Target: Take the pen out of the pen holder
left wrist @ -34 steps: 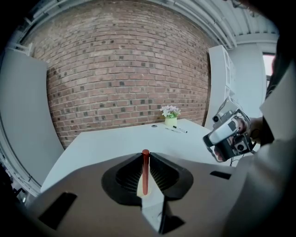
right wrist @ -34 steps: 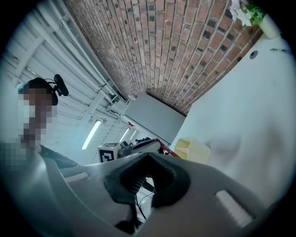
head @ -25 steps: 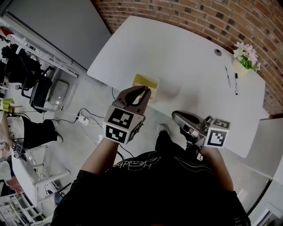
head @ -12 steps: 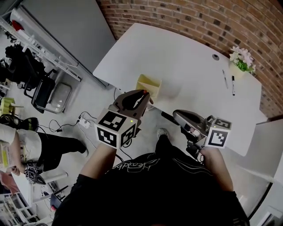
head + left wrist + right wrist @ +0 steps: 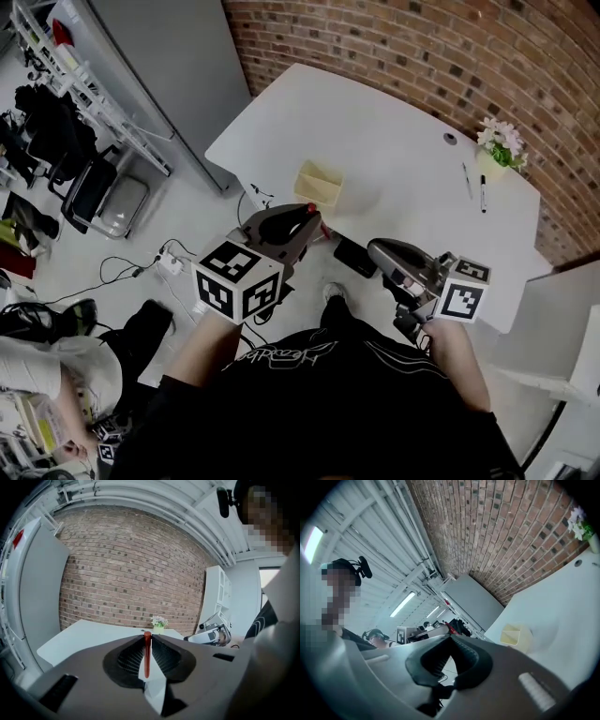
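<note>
- Left claw (image 5: 147,638): pinched on a red pen (image 5: 147,654), with the ribbed pads pressing it from both sides.
- Red pen: already out of the pen holder (image 5: 318,184) and carried in the air just off the near edge of the bench (image 5: 394,122). Its long axis stands upright in the left gripper view, crosswise to the line the claw points along. The rounded top end shows just above the claw tips.
- Pen holder: a yellow open-topped box standing on the white bench close to its near edge. It lies just ahead of the left claw and is apart from the pen. No pen is seen sticking out of it.
- Right claw (image 5: 450,638): pressed together with nothing between. It is held off to the right, short of the bench edge, and is farther from the pen holder than the left claw.
- Judgement: the removal looks complete. Any set-down falls to the left hand, which would need to tip the upright pen over to lay it flat on the bench ahead.
- Other items: two pens (image 5: 483,194) lie far right on the bench, near a flower pot (image 5: 497,150).
</note>
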